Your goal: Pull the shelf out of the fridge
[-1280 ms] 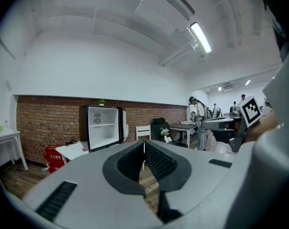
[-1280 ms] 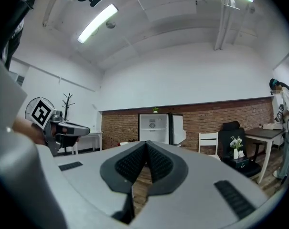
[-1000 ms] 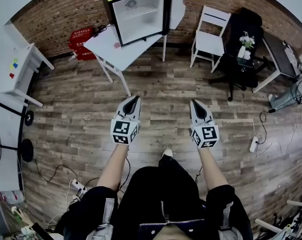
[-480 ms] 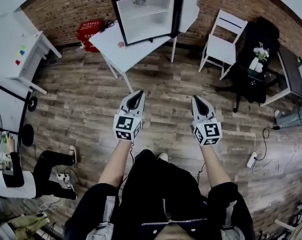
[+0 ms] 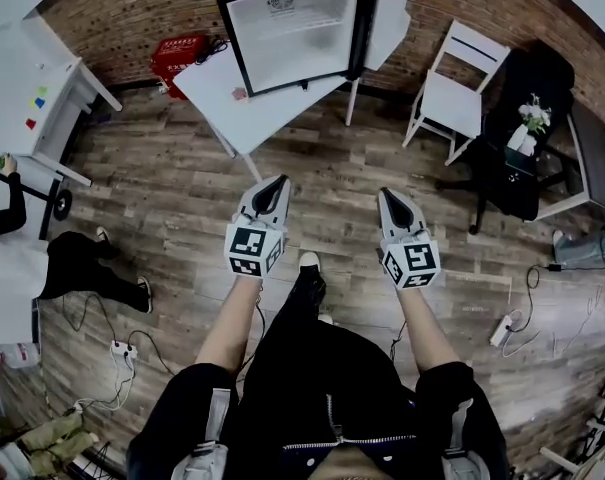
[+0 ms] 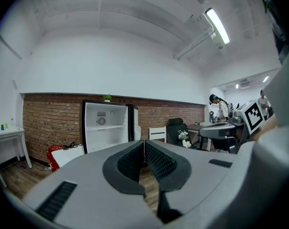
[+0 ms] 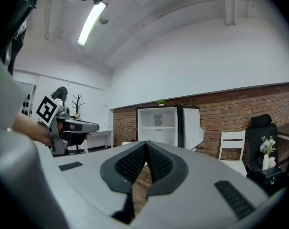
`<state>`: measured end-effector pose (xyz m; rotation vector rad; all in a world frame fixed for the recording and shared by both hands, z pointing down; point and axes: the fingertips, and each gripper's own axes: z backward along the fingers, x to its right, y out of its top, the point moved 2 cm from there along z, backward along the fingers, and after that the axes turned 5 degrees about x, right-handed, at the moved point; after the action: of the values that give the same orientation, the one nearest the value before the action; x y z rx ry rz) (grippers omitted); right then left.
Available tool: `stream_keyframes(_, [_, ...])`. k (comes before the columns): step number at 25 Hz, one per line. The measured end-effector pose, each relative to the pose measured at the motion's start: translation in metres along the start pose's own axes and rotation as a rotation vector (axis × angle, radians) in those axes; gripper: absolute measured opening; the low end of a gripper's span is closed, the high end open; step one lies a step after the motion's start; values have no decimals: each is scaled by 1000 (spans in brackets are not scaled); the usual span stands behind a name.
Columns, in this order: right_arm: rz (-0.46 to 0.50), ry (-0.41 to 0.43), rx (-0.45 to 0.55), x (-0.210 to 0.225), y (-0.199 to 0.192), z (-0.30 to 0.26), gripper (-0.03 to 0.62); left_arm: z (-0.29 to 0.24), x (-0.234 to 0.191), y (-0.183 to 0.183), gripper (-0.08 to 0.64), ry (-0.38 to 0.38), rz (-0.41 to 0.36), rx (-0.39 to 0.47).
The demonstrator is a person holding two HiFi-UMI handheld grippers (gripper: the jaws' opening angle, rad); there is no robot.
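I see the shelf [image 6: 109, 126] as a thin pale board halfway up the open fridge [image 5: 287, 33] on the far white table [image 5: 217, 98]. It lies level, its long axis running left to right. The left gripper [image 5: 273, 186] and right gripper [image 5: 388, 198] both have their jaws together on nothing, and the fridge looks nearer than a second ago.

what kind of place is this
Probably an office or lab workroom, not a kitchen: a small fridge stands open on a white table by a brick wall, with a desk, a white chair and a power strip on the wood floor.
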<state>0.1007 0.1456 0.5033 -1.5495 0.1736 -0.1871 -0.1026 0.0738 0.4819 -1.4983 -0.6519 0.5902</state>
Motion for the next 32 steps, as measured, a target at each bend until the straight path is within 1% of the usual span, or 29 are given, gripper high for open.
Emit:
stream_keyframes(4, [4,-2,-9,19,1,-43,6,-42,-26,-1,25,-3,14,2])
stream_keyframes(10, [10,-12,-8,47,10,-119,6,-108,-73,4,24,-25,4,3])
stream_keyframes(16, [-11,-15,-11,57,10,-180,6,-151,-117,4,24,-34,2,-2])
stream_keyframes(26, [-41,47,-35,71,0,-261,6,-195,-167,-8,23,16,36,-27])
stream_keyframes(32, [-59,102,-25,92,0,-315,6,-232,-194,-9,25,64,36,-41])
